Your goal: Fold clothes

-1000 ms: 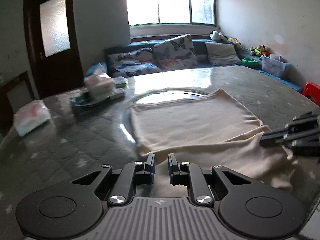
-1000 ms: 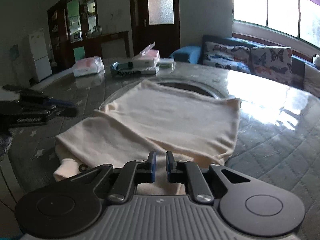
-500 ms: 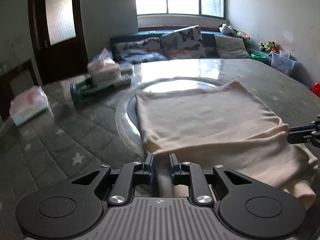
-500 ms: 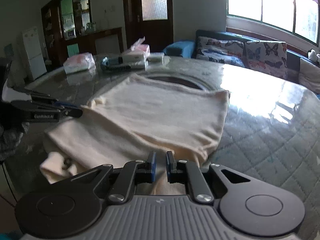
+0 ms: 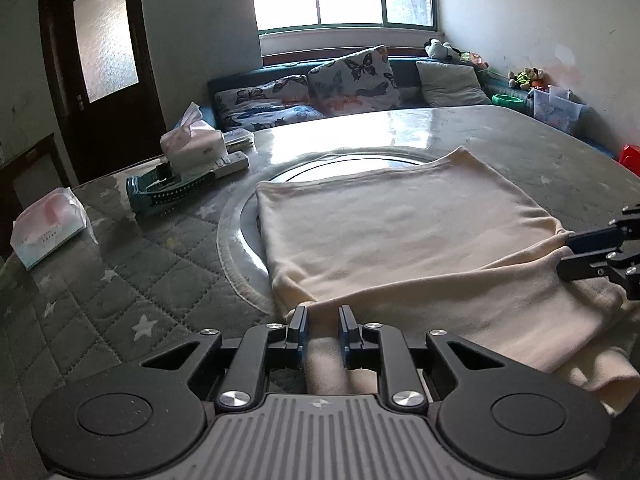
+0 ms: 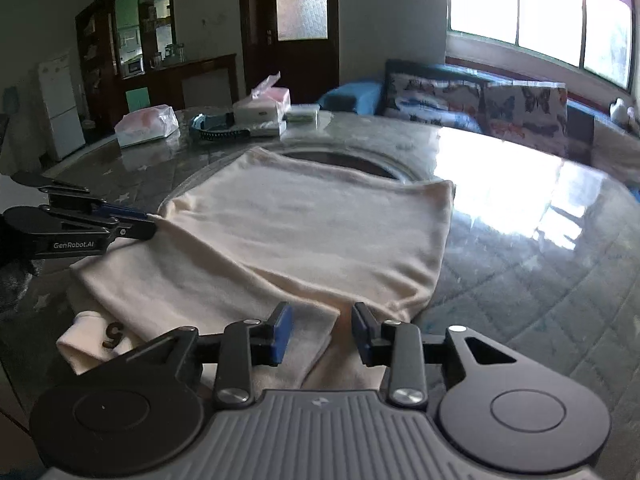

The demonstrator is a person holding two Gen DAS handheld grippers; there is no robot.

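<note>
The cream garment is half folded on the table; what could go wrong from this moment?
1. The right gripper has just been opening over its corner, while the left gripper grips a bunched edge of the cream garment; a one-sided pull might skew the fold.
2. The lower layer sticks out at the table's near edge and could slide off.

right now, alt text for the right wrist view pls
Right gripper, jaws just opened and apart over the near edge of a cream garment folded on a grey quilted table. The left gripper pinches the garment's left corner; tissue packs sit beyond.
</note>
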